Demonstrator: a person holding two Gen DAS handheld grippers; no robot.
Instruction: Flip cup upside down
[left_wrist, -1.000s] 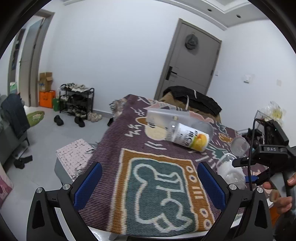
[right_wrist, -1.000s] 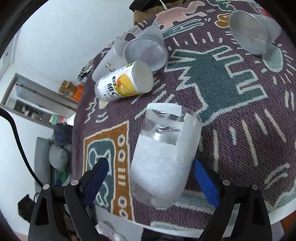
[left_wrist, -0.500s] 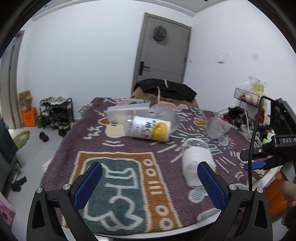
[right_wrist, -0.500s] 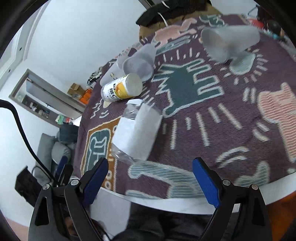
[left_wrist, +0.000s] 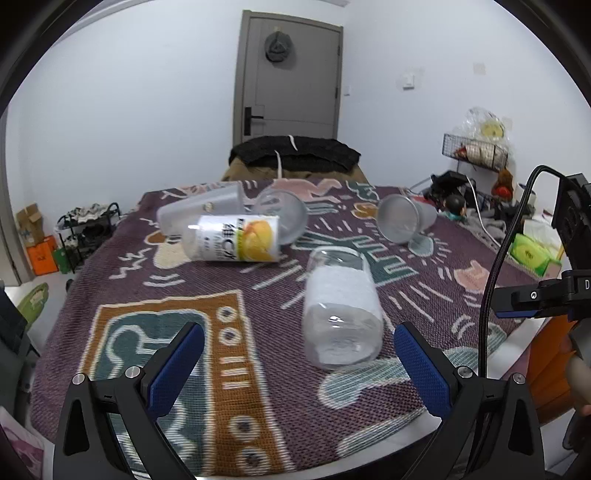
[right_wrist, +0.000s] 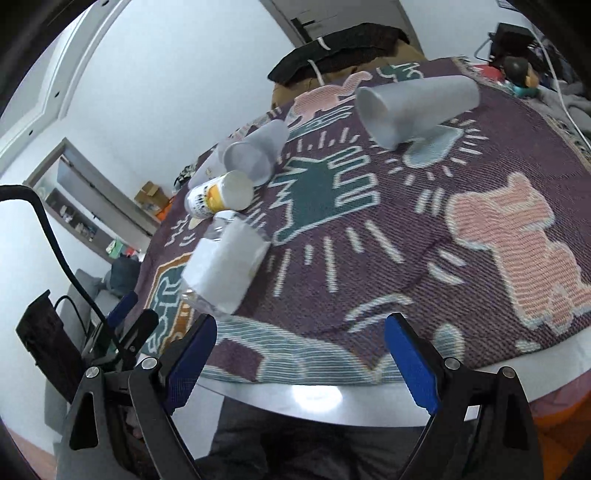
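Observation:
A clear cup with a white band lies on its side on the patterned cloth, just ahead of my open, empty left gripper. It also shows in the right wrist view, left of my open, empty right gripper, which hangs over the table's near edge. A cup with an orange label lies on its side further back, and shows in the right wrist view. Frosted cups lie beside it.
Another frosted cup lies on its side at the back right, seen large in the right wrist view. A dark jacket on a chair is behind the table. The right gripper's body and cable stand at the right edge.
The right gripper has let go of the white-banded cup and drawn back off the table edge; the cup now lies on its side. The left gripper has swung right toward it.

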